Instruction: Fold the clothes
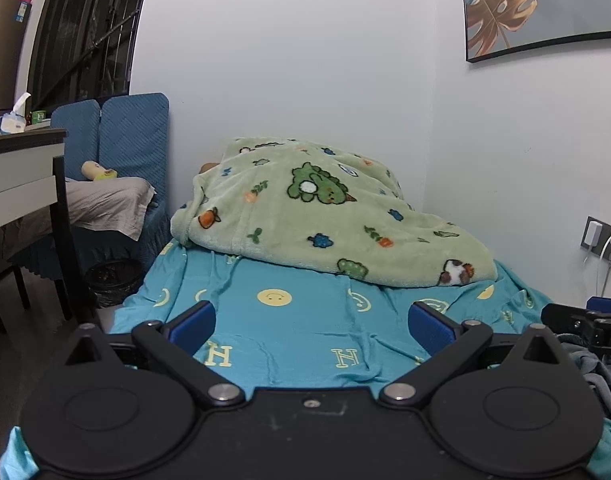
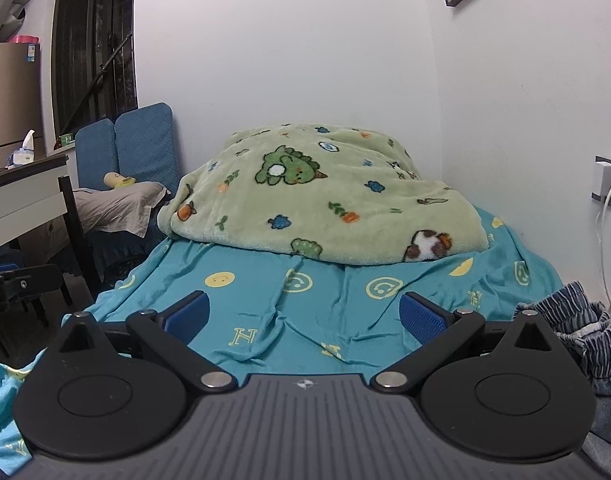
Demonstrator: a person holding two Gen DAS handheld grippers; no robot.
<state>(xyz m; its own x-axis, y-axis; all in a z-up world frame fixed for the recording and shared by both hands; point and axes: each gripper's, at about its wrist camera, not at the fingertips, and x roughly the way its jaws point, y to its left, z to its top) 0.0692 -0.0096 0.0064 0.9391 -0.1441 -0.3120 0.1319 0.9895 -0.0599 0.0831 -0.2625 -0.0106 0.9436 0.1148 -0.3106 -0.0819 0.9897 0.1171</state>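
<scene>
My left gripper [image 1: 311, 322] is open and empty, held above a bed with a turquoise smiley-print sheet [image 1: 289, 336]. My right gripper [image 2: 303, 316] is also open and empty above the same sheet [image 2: 289, 320]. A heap of clothes, blue-and-white striped fabric with denim [image 2: 577, 332], lies on the bed at the right of the right gripper. The heap shows as grey-blue cloth at the right edge of the left wrist view [image 1: 601, 376]. The right gripper's body shows there too [image 1: 585, 326], and the left gripper's body shows at the left edge of the right wrist view [image 2: 21, 284].
A green fleece blanket with dinosaur print [image 1: 321, 208] is bunched at the bed's far end against the white wall. A desk [image 1: 21, 176] and a blue folded mat [image 1: 125, 136] stand at the left. Wall sockets with chargers [image 1: 605, 240] are at the right.
</scene>
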